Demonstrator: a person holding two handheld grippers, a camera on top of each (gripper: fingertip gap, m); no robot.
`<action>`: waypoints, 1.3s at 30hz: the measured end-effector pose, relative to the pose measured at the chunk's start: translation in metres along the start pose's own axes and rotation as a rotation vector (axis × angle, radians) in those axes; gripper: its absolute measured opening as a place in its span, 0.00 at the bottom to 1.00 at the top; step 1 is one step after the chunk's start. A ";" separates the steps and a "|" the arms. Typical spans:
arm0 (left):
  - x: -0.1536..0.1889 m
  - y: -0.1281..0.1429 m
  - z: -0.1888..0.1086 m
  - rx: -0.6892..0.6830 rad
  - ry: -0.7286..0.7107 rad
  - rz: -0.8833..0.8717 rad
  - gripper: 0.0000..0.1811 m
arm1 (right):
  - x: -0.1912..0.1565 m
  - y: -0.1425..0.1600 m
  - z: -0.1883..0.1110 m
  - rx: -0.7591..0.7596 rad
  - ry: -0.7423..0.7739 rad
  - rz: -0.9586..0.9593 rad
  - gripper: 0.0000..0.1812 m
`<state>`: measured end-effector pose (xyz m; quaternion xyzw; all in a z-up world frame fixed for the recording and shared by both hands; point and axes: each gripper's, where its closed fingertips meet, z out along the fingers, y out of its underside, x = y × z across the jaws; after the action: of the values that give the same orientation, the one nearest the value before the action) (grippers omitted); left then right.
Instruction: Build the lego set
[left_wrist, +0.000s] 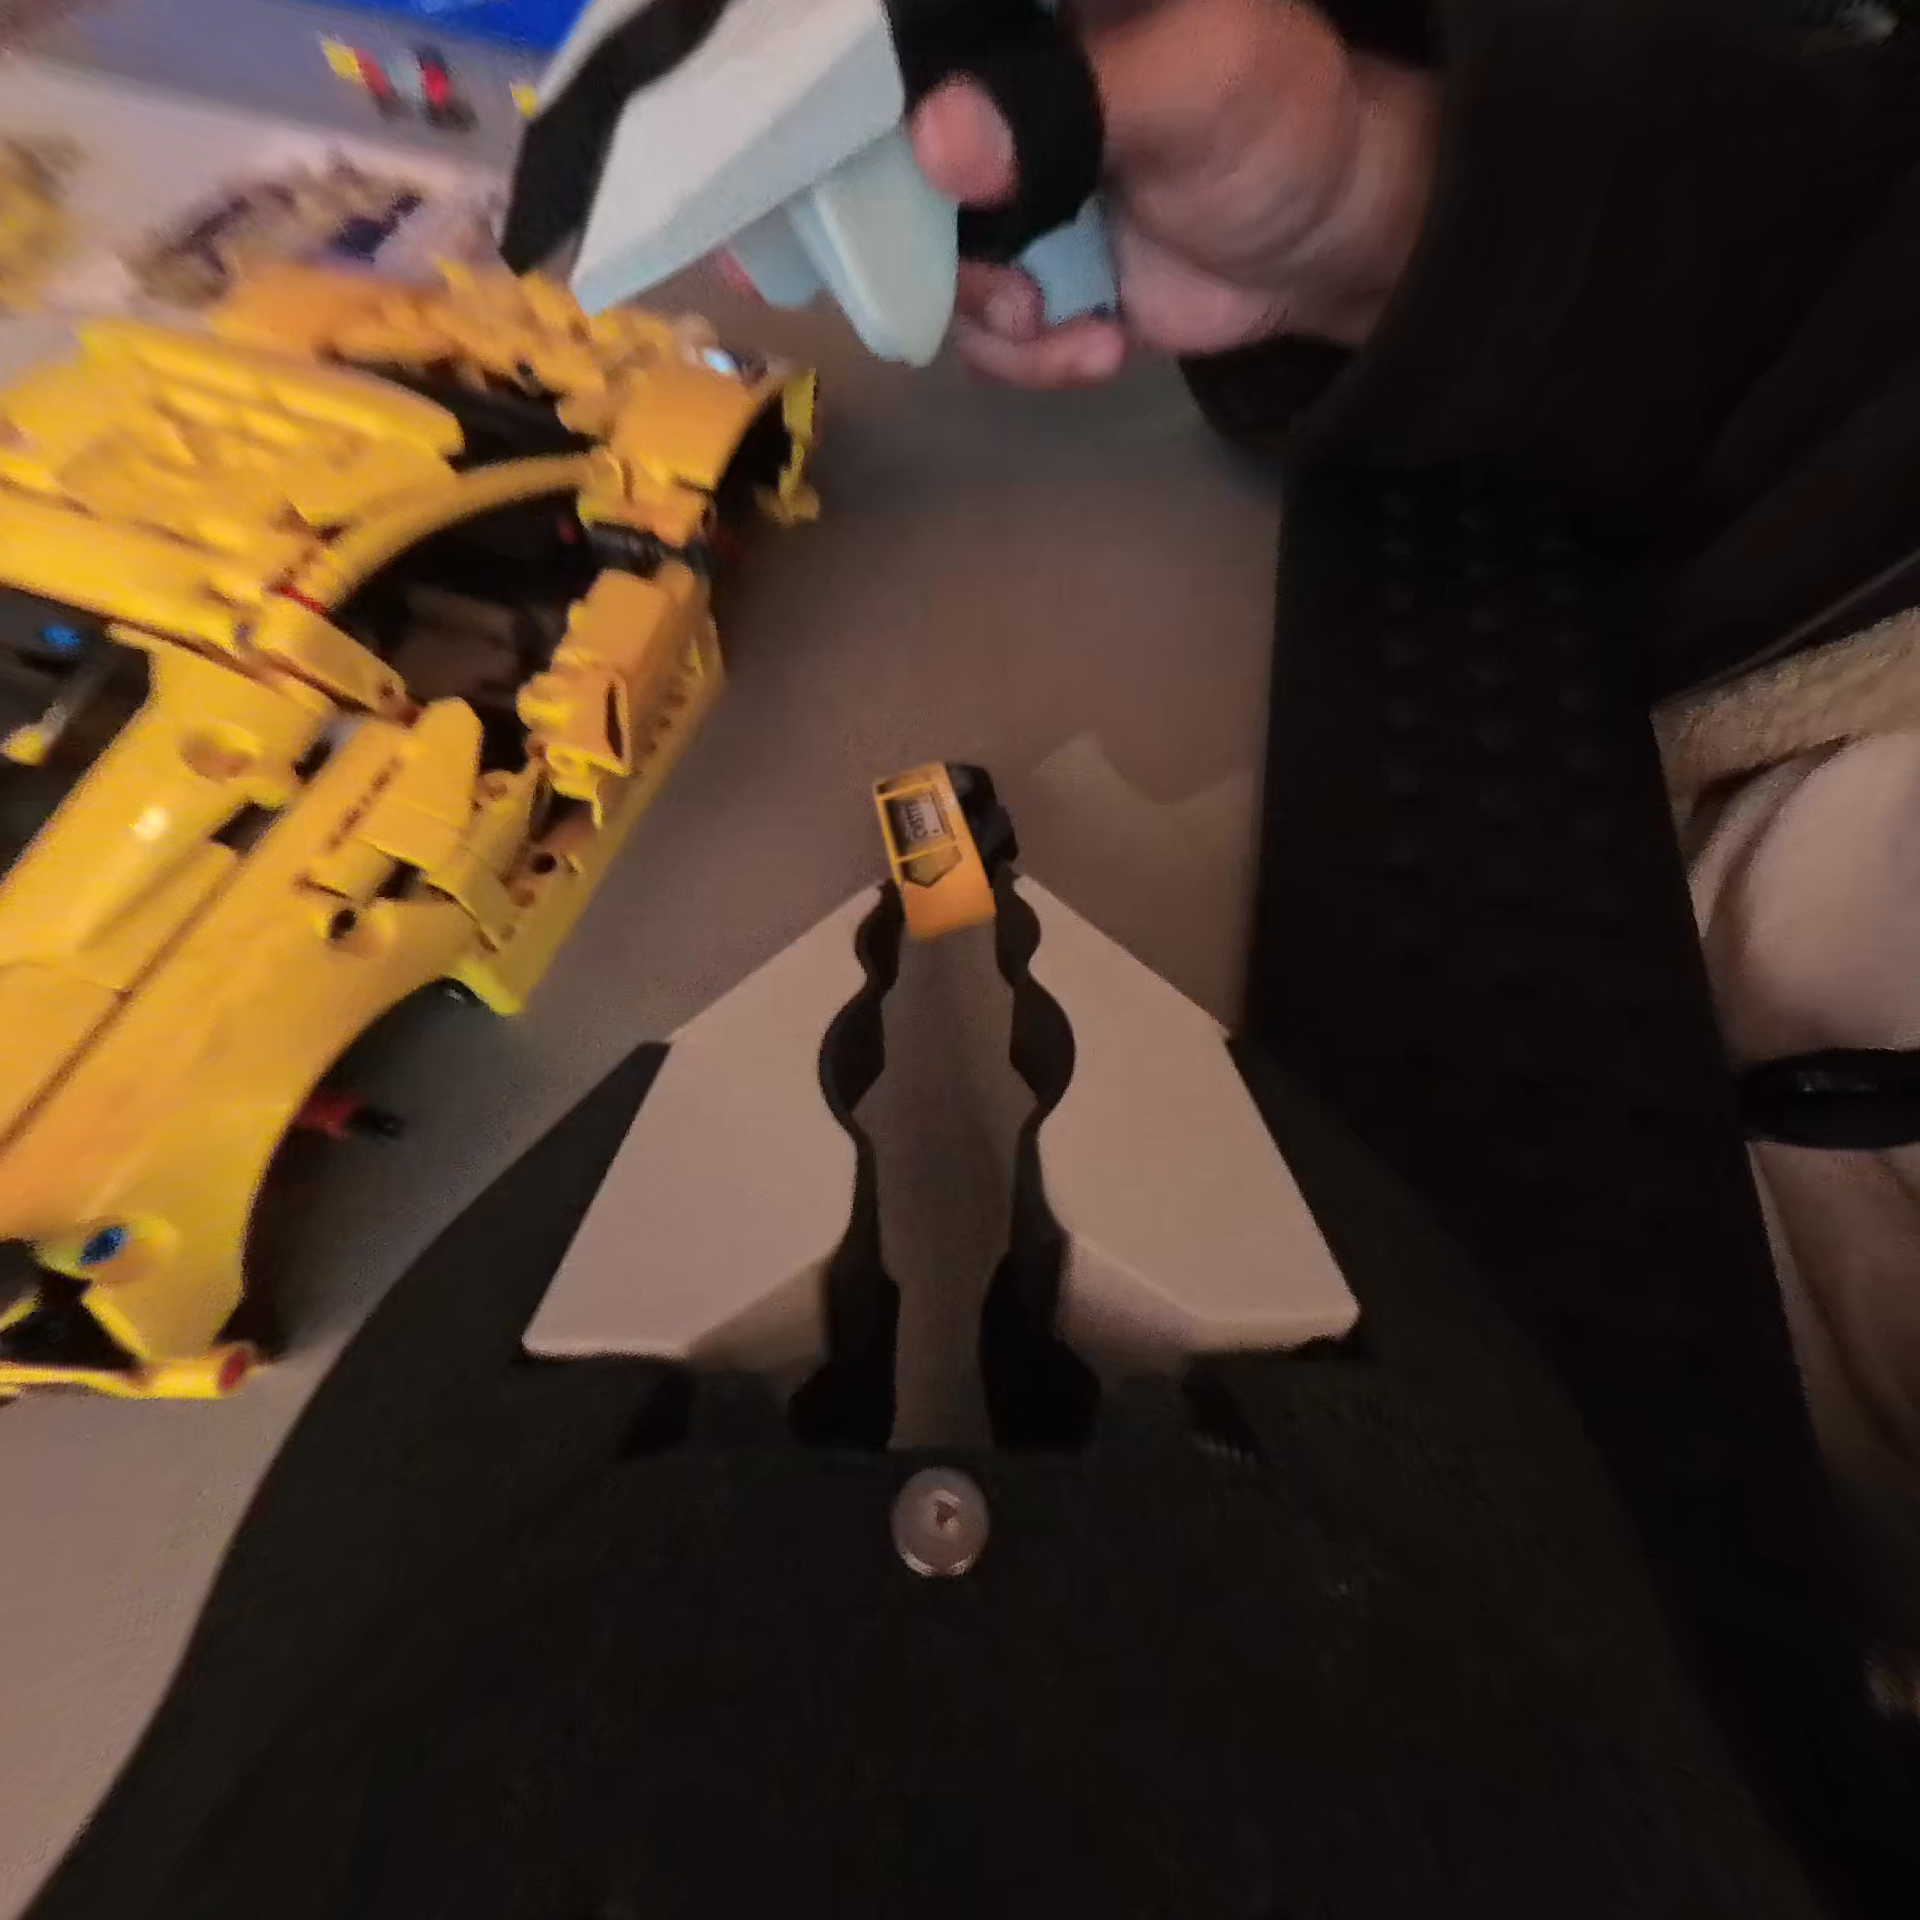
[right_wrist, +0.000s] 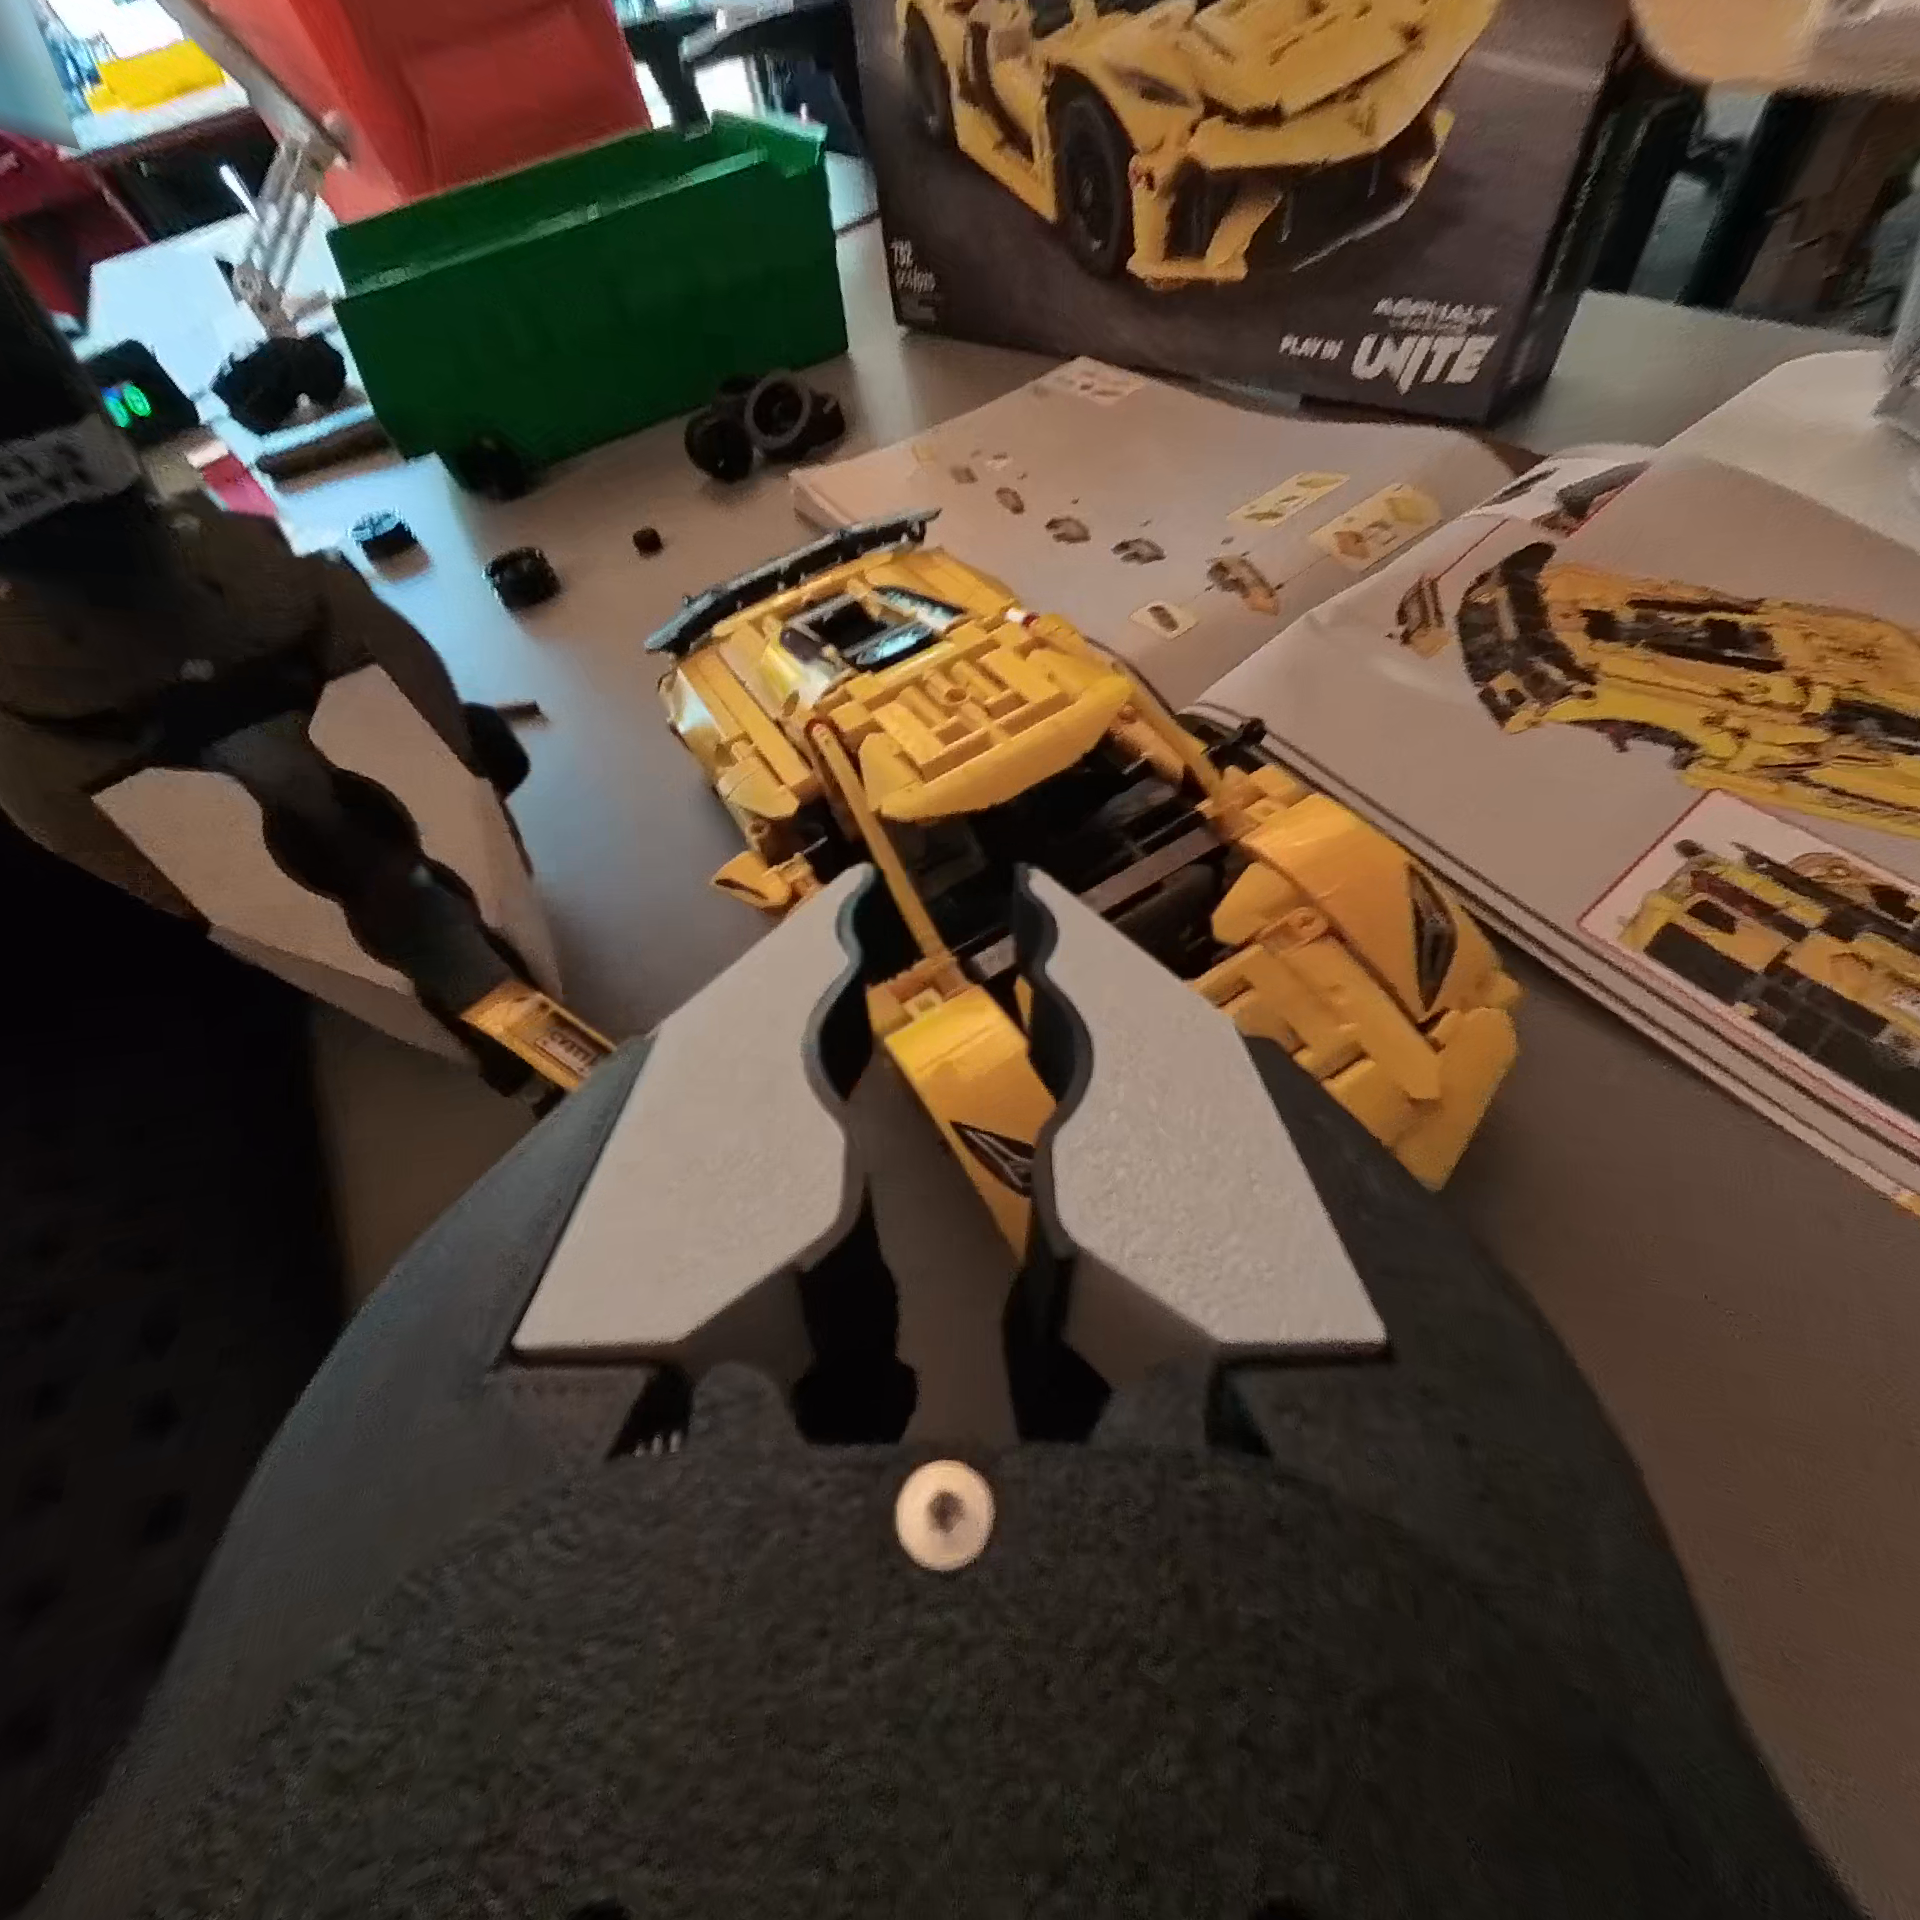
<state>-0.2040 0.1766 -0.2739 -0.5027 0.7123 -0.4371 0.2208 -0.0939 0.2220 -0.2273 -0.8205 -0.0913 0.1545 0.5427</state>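
The yellow lego car (right_wrist: 1039, 831) stands on the grey table (right_wrist: 623, 831), its black rear wing at the far end; it also shows blurred at the left of the left wrist view (left_wrist: 312, 727). My left gripper (left_wrist: 940, 894) is shut on a small yellow piece with a sticker (left_wrist: 930, 852) and holds it over bare table right of the car. In the right wrist view that gripper (right_wrist: 520, 1023) and its piece (right_wrist: 540, 1034) are at the left. My right gripper (right_wrist: 945, 888) is open and empty, hovering over the car's near end. A hand holds it at the top of the left wrist view (left_wrist: 665, 208).
An open instruction booklet (right_wrist: 1558, 675) lies right of the car, with the set's box (right_wrist: 1247, 208) behind it. A green bin (right_wrist: 592, 301) stands at the back left, with black tyres (right_wrist: 758, 426) and small black parts (right_wrist: 520, 577) beside it. A person's dark clothing (left_wrist: 1507, 935) fills the right. There is about 12 cm between the tips of the two grippers.
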 end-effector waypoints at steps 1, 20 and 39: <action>0.000 0.003 0.001 -0.022 0.006 -0.016 0.10 | -0.002 0.005 0.003 -0.030 0.001 -0.014 0.15; -0.092 -0.004 -0.105 0.230 -0.246 -0.386 0.33 | 0.024 0.054 -0.036 -0.293 0.333 -0.079 0.52; -0.073 -0.011 -0.050 0.267 -0.039 -0.704 0.39 | 0.071 0.068 -0.037 -0.420 0.233 -0.029 0.54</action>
<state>-0.2072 0.2625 -0.2477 -0.6918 0.4284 -0.5655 0.1344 -0.0160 0.1856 -0.2877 -0.9262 -0.0701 0.0284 0.3694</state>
